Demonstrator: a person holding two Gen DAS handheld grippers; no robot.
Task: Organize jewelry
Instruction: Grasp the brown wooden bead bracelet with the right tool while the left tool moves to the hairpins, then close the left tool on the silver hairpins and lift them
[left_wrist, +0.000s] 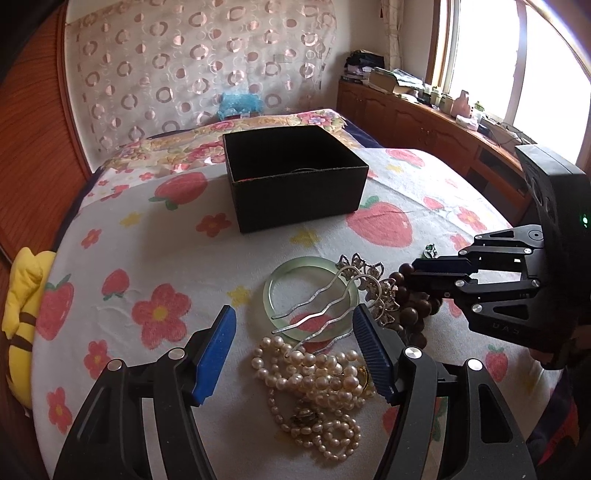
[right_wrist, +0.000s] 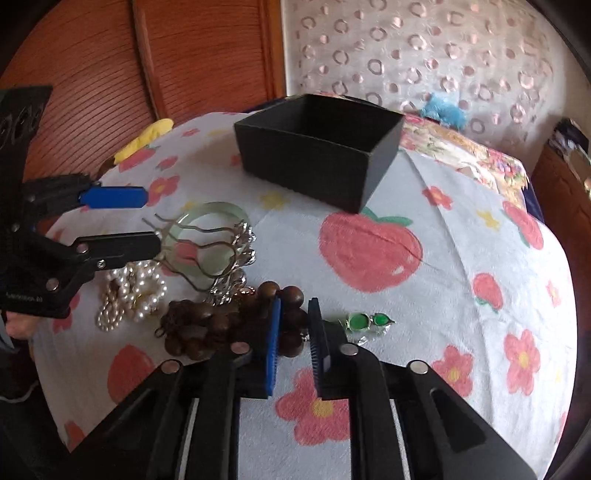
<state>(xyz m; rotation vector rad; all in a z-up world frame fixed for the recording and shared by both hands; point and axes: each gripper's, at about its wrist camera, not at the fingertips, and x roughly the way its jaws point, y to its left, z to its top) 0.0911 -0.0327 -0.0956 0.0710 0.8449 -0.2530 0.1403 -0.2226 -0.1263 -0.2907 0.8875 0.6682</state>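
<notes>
**Bead pick-up: right claw to box, relation and inventory**

Jewelry is heaped on the strawberry-print bed sheet (left_wrist: 147, 240), near both claws; the open black box (right_wrist: 306, 166) stands well apart from it, farther up the bed.

Claw state: the right claw (right_wrist: 295, 302) is narrowed to a small gap, with beads of the wooden bead bracelet (right_wrist: 192, 325) filling that gap at the tips. It is judged to be clenched on the bracelet, though pad contact is only partly visible. The left claw (left_wrist: 295, 314) is released and wide. It hovers over the silver hair fork (left_wrist: 314, 314) and the pearl necklace (left_wrist: 317, 384), and nothing is pressed by it.

Key relation: in the right wrist view the box lies straight ahead of the right claw, beyond the bracelet, with one corner turned toward it and the opening facing up. Most of the bracelet trails to the left of the right claw, toward the left claw, so its long axis runs across the line to the box. The right claw is on the bracelet. The left claw is the nearer one to the fork, pearls and bangle.

Count:
- black box: one
- jade bangle (left_wrist: 271, 295): one, lying under the fork prongs
- hair fork: one
- wooden bead bracelet: one
- pearl necklace: one heap, strand number not resolvable
- green earrings (right_wrist: 365, 321): two, just right of the right claw
</notes>
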